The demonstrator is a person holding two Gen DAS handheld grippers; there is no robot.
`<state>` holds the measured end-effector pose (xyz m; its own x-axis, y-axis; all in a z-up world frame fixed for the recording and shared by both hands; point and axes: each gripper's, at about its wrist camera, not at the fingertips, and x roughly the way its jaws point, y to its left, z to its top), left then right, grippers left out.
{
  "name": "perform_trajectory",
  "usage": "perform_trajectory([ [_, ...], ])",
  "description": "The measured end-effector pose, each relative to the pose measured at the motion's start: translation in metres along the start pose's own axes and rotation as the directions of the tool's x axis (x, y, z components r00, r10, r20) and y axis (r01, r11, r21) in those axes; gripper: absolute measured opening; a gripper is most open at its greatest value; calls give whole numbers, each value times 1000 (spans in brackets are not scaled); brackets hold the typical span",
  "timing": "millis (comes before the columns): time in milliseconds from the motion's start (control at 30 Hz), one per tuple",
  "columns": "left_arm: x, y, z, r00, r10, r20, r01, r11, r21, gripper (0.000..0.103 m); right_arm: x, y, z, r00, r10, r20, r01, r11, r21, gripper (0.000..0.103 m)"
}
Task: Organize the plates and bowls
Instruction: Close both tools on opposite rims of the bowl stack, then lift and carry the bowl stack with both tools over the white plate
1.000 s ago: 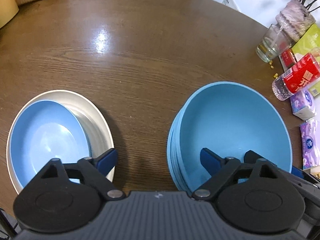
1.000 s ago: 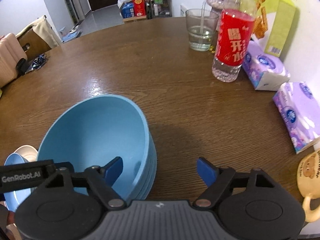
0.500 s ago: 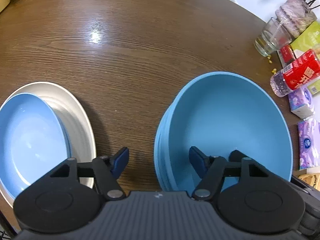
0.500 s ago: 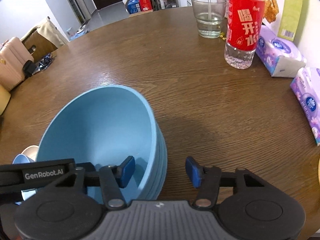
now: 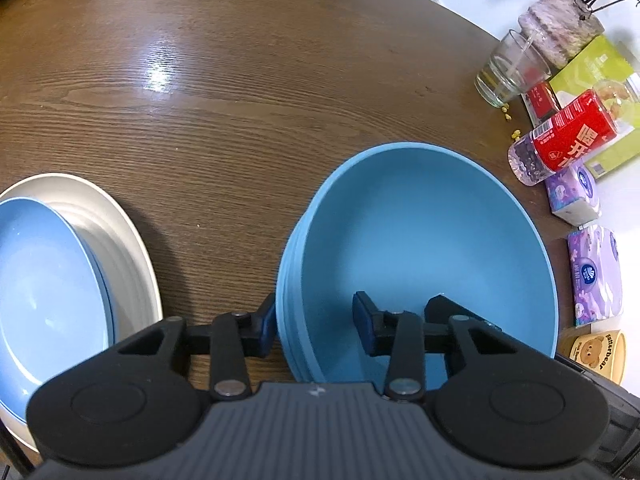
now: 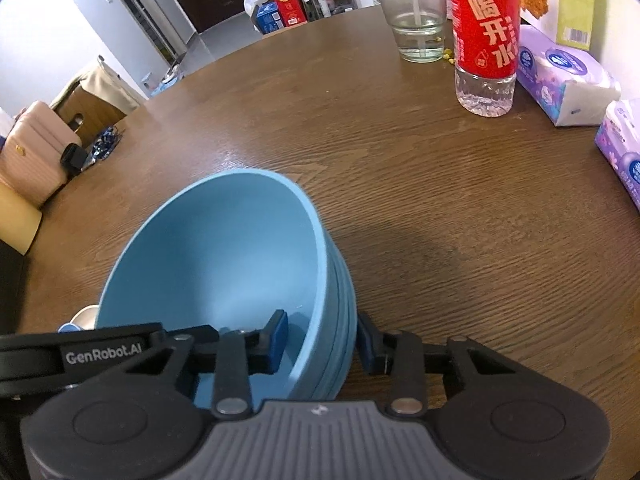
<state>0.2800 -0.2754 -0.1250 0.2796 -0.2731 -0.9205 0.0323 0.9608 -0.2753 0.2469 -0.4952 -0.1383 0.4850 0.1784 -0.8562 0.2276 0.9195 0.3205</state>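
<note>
A stack of several blue bowls (image 5: pixel 420 240) (image 6: pixel 224 248) stands on the brown table. My left gripper (image 5: pixel 314 328) straddles the stack's left wall, one pad outside against it and one inside, apart from the inner wall; its jaws are closing. My right gripper (image 6: pixel 322 338) straddles the right wall the same way, its outer pad at the stack and its inner pad short of the wall, jaws closing. A light blue plate (image 5: pixel 44 280) lies on a white plate (image 5: pixel 120 232) at the left.
Along the right edge stand a water bottle (image 6: pixel 486 40), a glass (image 6: pixel 416 24), tissue packs (image 5: pixel 594 272), a green box (image 5: pixel 600 76) and a bear mug (image 5: pixel 592 352). Bare wood (image 5: pixel 240 100) lies beyond the bowls.
Both pairs of jaws have narrowed from wide to close around the bowl stack's walls. Each gripper has tipped a little and sits nearer the bowls.
</note>
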Motion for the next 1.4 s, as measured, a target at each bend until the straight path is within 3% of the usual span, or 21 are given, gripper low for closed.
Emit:
perform_trajectory([
  [333,-5,-3,-7,1000,-1,10,1,999,32,39,-10,-4,-12,1000,4,29,-5,999,43,34],
  [800,-47,6,-17,997,-28,79,24,999,49,39,-45,16,-23,994,12,105,-15,1000,26,33],
  [1400,-108,68,-24,991,-23,135,22,1000,13,39,-74,93,-46,989,50,141,-45,998,-37,33],
])
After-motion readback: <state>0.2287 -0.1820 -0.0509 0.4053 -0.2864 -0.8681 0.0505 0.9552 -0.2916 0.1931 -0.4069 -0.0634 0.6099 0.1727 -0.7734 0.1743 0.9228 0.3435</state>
